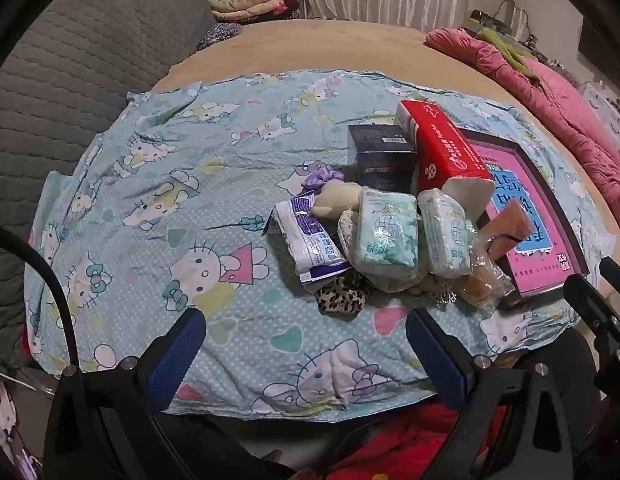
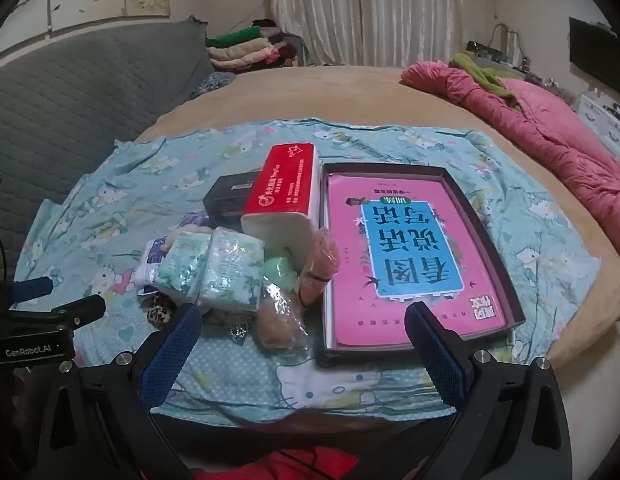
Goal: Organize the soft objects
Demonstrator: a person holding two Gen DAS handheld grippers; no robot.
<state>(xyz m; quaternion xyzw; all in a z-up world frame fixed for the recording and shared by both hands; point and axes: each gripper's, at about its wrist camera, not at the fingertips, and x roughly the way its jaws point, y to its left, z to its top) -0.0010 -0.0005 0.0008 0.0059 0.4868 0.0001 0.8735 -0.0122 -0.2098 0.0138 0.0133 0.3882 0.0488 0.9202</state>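
Nothing sorted yet: your left gripper [image 1: 306,332] and right gripper [image 2: 304,330] hover with jaws spread and empty, while the soft objects [image 1: 384,236] lie heaped on the bedspread [image 1: 150,184] beside the tray [image 2: 486,216].

Both wrist cameras look steeply down from near, side by side, sharing the pile of packets [image 1: 390,236] [image 2: 222,272].

Both grippers point downward, jaws spread wide with nothing between them. The left gripper [image 1: 306,334] tilts more steeply than the right gripper [image 2: 304,330] beside it.
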